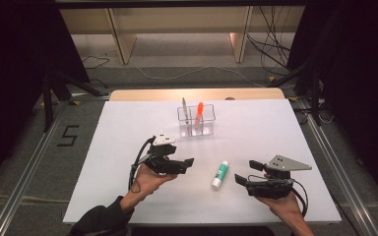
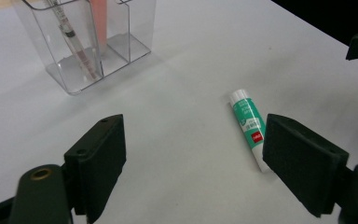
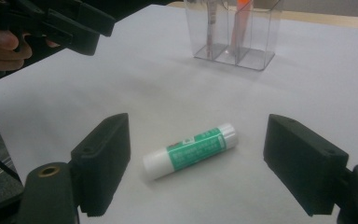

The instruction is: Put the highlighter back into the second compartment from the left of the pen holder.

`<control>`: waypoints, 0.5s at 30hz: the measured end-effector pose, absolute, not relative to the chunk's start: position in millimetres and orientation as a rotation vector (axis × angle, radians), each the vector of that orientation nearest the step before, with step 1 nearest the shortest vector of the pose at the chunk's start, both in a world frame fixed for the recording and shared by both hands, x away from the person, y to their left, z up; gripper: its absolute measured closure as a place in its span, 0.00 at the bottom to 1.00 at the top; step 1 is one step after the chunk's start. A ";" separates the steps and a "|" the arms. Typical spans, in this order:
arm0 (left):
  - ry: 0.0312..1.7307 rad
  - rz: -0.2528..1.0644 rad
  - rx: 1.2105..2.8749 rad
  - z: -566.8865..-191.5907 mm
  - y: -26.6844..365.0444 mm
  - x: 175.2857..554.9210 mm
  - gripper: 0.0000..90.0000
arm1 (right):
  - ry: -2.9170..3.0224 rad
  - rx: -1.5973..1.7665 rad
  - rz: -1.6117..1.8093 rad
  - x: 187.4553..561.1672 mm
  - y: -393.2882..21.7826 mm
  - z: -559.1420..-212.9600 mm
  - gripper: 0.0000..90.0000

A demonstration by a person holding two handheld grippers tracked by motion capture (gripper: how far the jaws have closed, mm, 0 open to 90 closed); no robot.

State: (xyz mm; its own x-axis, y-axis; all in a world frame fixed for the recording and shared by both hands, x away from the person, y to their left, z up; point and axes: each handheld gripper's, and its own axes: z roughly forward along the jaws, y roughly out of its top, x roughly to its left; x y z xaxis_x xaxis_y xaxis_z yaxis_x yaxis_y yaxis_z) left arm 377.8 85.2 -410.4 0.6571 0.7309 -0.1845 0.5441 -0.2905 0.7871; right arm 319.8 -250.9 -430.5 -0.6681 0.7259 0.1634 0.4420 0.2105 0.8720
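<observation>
Between both grippers, glue stick (image 1: 220, 174) lying flat on table (image 1: 128, 147). Right gripper (image 1: 243, 172) sitting nearest, jaws apart; left gripper (image 1: 191, 165) likewise apart. Advising: straddle tube crosswise, then close.

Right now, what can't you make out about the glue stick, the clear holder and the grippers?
- Glue stick: its lower end is hidden behind the left gripper's jaw in the left gripper view; the label print is too small in every view.
- Clear holder: its top is cut off by the frame edge in both gripper views.
- Grey pen in it: too small to identify in the high view.
</observation>
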 end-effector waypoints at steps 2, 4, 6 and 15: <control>0.994 0.262 1.983 -411.7 87.7 373.0 0.23 | 2.208 1.087 1.434 320.0 -250.7 -430.5 0.26; 0.997 0.259 1.983 -412.4 87.9 371.5 0.23 | 2.209 1.082 1.422 319.6 -250.6 -430.6 0.26; 0.991 0.256 1.988 -413.4 87.3 368.3 0.23 | 2.214 1.079 1.418 319.9 -250.8 -430.9 0.26; 1.000 0.244 1.996 -412.3 78.5 364.6 0.23 | 2.208 1.089 1.403 318.4 -252.5 -430.6 0.26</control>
State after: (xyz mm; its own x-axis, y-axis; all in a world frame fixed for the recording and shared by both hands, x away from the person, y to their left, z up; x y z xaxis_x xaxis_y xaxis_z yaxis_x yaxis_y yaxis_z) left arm 364.6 78.5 -412.3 0.6589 0.7277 -0.1905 0.5581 -0.3032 0.7724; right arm 318.4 -252.5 -430.6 -0.6643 0.7351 0.1354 0.4349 0.2328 0.8698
